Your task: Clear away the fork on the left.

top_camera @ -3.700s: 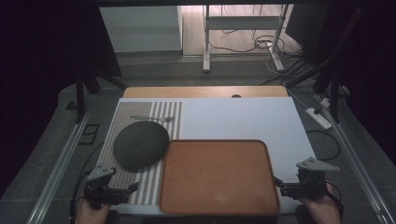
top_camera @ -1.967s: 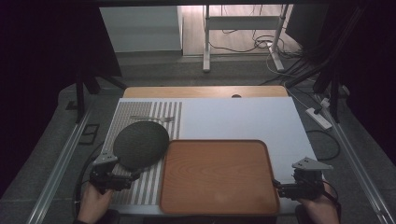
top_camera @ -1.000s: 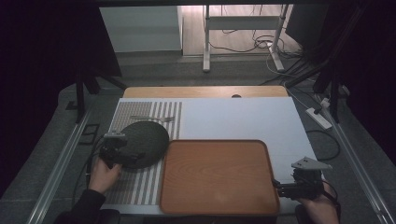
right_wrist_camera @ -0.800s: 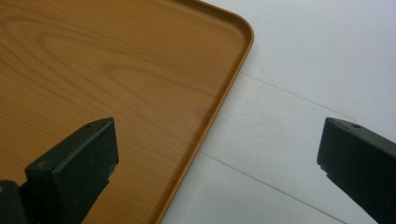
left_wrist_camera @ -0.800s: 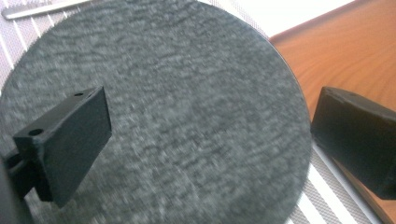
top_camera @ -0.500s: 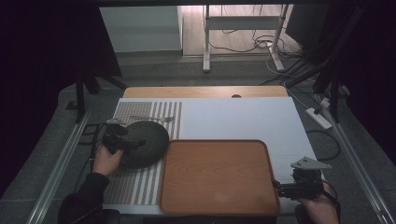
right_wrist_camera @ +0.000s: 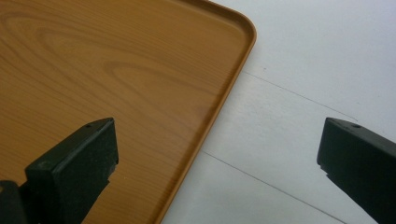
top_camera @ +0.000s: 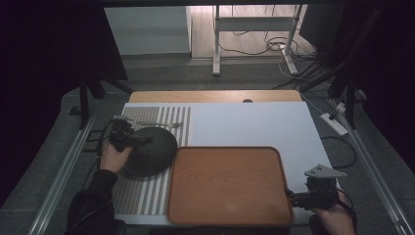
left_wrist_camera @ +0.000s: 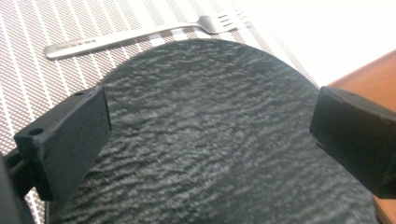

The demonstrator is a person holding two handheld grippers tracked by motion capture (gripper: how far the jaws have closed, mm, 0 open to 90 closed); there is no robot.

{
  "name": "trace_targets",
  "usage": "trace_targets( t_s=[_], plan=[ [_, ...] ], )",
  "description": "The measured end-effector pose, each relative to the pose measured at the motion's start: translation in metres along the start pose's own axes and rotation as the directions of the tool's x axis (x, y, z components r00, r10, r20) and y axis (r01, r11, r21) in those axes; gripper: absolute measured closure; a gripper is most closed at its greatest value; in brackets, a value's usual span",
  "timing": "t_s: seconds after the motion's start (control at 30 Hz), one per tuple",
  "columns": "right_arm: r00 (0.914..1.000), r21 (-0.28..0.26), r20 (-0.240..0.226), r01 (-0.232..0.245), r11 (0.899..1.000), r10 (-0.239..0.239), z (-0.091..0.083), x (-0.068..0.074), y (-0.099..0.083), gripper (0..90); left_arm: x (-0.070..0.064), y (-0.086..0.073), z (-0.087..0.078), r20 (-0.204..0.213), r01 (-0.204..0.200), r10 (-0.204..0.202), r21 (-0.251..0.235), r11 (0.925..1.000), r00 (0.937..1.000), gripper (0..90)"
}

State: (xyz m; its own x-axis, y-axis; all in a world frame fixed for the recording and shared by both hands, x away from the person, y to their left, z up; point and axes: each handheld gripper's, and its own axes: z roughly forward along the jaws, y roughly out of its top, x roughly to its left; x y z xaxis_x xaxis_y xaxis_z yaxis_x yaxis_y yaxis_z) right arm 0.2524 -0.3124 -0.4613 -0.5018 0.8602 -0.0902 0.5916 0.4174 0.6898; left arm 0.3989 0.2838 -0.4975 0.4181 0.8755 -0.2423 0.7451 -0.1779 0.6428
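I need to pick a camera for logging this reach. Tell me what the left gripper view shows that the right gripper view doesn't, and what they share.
Left gripper view alone: the dark textured plate between open jaws, with a fork lying beyond it on the striped placemat.
Right gripper view alone: the white table surface, with open jaws straddling the tray's edge.
Both: the wooden tray, a mere corner in the left gripper view, and a pair of black jaws spread wide, holding nothing.
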Motion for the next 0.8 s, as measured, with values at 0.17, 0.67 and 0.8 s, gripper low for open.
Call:
trace_targets(
  t_s=[0.17, 0.67, 0.8],
  plan=[
    [1.0, 0.001, -0.001, 0.001, 1.0, -0.001, 0.0, 0.0, 0.0, 0.0, 0.004, 0.007, 0.008, -0.019, -0.026, 0.026, 0.026, 0.9993, 0.9995, 0.0],
    [1.0, 0.004, -0.004, 0.006, 1.0, -0.006, 0.001, 0.001, 0.0, 0.0, 0.029, 0.03, 0.028, -0.063, -0.007, 0.011, 0.059, 0.9982, 0.998, 0.0],
    [1.0, 0.006, -0.005, 0.006, 1.0, -0.006, 0.001, 0.001, 0.0, 0.0, 0.036, 0.036, 0.032, -0.068, -0.001, 0.005, 0.059, 0.9982, 0.9976, 0.0]
  ],
)
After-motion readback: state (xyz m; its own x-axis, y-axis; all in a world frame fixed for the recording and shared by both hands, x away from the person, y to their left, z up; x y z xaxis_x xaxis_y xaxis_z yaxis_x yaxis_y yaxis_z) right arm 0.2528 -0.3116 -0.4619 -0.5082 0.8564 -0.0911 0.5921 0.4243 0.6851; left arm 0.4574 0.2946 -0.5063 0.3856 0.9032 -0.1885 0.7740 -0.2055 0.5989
